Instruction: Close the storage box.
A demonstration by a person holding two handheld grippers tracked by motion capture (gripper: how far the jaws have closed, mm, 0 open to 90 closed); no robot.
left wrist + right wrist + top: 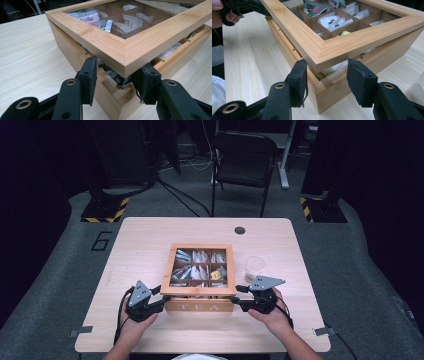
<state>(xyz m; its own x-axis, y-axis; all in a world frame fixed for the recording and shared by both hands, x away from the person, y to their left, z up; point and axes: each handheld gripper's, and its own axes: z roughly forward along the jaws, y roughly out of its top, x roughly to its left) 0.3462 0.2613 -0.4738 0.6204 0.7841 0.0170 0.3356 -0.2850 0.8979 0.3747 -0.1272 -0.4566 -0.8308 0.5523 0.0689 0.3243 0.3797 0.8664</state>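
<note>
The wooden tea box [200, 275] sits on the table [145, 240] near its middle, and every place here is given from that box. The step in hand looks like raising its glass-paned lid [130, 47]: the lid is lifted at the front edge, with a gap over the box's base [332, 92] where tea sachets [329, 22] show through. The left tongs [159, 299] are at the box's front left corner, the right tongs [239, 296] at its front right corner. In the left gripper view the tongs straddle the lid's corner, pads just beside the wood; whether they press on it I cannot tell. In the right gripper view the tongs stand spread to either side of the lid's corner, with visible space between pads and wood, so they seem to prop it from below rather than pinch it. The next move likely calls for both hands to lift evenly and swing the lid back on its rear edge, keeping the base from sliding. A clear plastic cup [254, 266] stands just to the right of the box, close enough to be knocked. The rear hinge is hidden, the sachet labels are too small to read, and the front compartments lie under the lid's frame.
</note>
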